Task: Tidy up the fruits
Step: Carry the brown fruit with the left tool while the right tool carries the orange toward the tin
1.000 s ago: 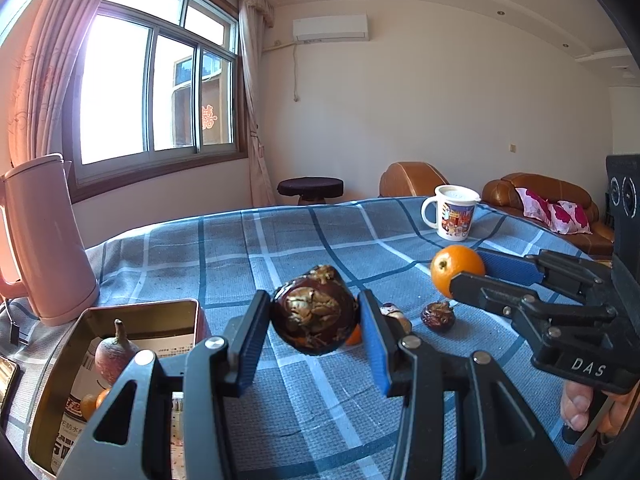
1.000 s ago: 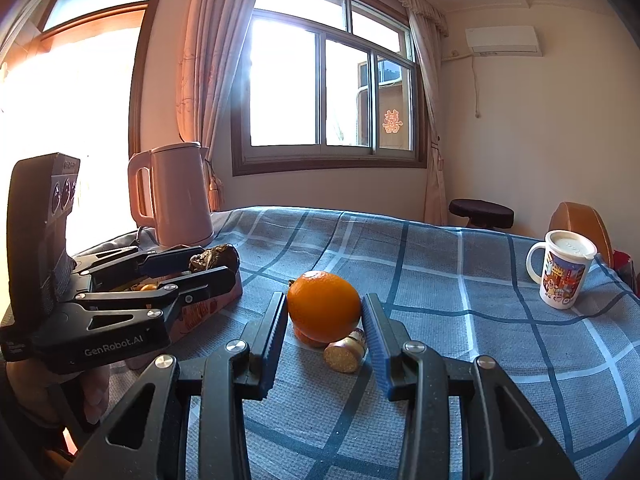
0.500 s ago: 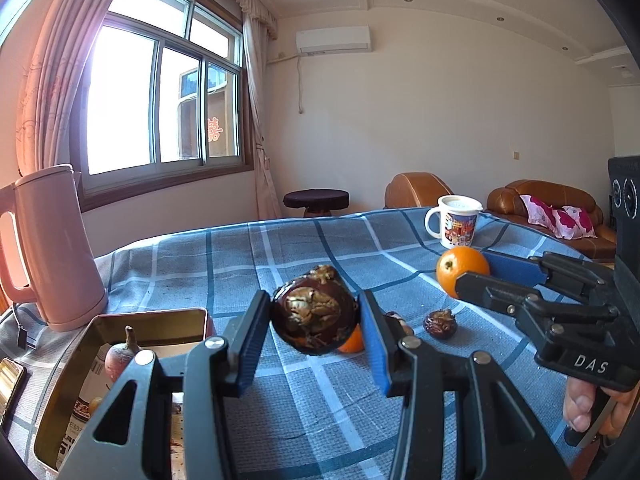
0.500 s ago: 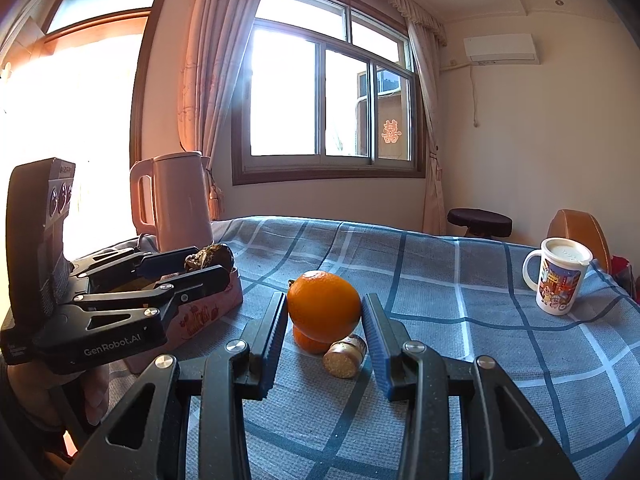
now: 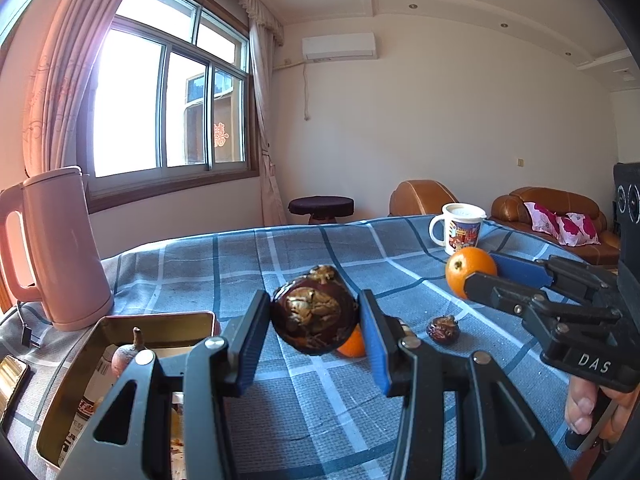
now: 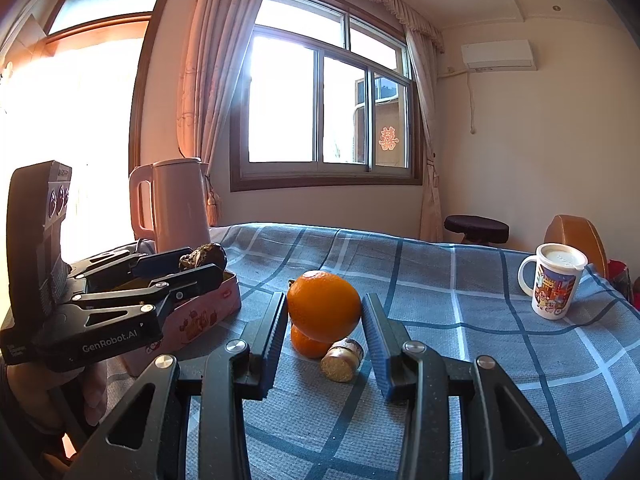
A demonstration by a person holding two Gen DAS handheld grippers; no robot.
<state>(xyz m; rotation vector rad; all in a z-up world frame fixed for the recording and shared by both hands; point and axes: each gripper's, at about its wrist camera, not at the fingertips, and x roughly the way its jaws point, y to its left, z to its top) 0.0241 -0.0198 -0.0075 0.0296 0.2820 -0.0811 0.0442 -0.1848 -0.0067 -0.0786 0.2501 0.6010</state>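
In the left wrist view my left gripper [image 5: 314,322] is shut on a dark brown, round fruit [image 5: 314,314] and holds it in the air, just right of an open tin box [image 5: 160,318]. The right wrist view shows that left gripper [image 6: 202,264] with the dark fruit [image 6: 206,254] over the pink tin box [image 6: 208,308]. My right gripper [image 6: 324,312] is shut on a large orange [image 6: 324,304], lifted above the checked blue cloth [image 6: 440,280]. From the left wrist that right gripper [image 5: 482,276] and its orange [image 5: 464,268] appear at the right.
A small orange [image 6: 306,344], a short brown cylinder [image 6: 342,360] and a dark wrinkled fruit [image 5: 442,330] lie on the cloth. A stemmed fruit [image 5: 126,356] rests inside the tin. A pink kettle [image 5: 60,248] stands far left, a printed mug [image 6: 554,286] far right.
Both grips are unchanged and both fruits stay lifted. Only a slight drift of the views shows.
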